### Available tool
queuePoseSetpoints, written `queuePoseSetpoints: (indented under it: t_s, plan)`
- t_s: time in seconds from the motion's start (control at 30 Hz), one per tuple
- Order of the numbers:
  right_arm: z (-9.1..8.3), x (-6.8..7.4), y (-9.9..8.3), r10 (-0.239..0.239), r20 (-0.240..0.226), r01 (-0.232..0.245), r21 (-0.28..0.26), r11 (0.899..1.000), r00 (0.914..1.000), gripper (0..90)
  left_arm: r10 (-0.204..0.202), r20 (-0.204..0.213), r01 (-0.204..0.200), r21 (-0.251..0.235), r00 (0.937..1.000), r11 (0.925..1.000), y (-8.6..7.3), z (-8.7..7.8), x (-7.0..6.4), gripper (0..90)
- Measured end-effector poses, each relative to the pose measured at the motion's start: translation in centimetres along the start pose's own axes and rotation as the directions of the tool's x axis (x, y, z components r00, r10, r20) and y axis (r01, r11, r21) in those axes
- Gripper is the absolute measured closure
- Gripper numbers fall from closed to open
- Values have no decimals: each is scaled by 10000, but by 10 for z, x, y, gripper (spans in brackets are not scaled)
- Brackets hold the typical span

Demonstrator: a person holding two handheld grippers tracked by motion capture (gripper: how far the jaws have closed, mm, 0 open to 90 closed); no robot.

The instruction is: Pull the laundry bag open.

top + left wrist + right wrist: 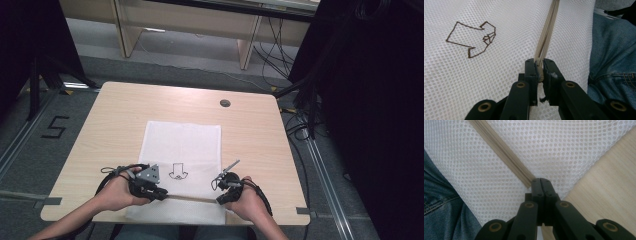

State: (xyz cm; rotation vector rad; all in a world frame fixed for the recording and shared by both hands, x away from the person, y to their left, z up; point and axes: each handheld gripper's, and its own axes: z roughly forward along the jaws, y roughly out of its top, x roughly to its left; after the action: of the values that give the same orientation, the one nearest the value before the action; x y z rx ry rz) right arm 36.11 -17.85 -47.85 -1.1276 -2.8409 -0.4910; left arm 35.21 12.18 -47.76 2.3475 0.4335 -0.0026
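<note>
Looks like a zipper job on a white mesh laundry-type bag [182, 150], lying flat across the near half of the pale wooden table [110, 115] with its near edge hanging over toward the lap. Left gripper [539, 65] clamped on what seems to be the pull of the beige zipper [546, 35], jaws not fully together since the tab sits between them. Right gripper [541, 182] pinched tight on the mesh right at the zipper's end by the bag's corner. Best bet here: hold that right end firm as the anchor, keep the zipper tape taut and straight, and slide the left one along the line of the teeth, low to the table, no lifting or twisting, otherwise mesh bunches and snags the slider. As for the bag: fine honeycomb mesh, rectangular, a small brown outline drawing of a shirt [471, 38] printed near the zipper, zipper running straight across the near edge.
</note>
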Motion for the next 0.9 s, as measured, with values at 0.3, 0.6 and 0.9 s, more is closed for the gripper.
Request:
queuePoseSetpoints:
  t_s: [0.3, 0.6, 0.9]
  plan:
    - [0, 0, -1, 20, -34, -20, -71, 10000, 10000, 900, 55, 4, -55, 60, 10000, 10000, 0, 0, 0, 821]
    - [0, 0, 0, 5, 3, -5, -54, 10000, 10000, 900, -57, 78, 57, -45, 10000, 10000, -1, -3, -2, 821]
    - [0, 0, 0, -11, -5, 11, -53, 10000, 10000, 900, -117, 58, 117, -42, 9999, 9999, -1, -5, 1, 821]
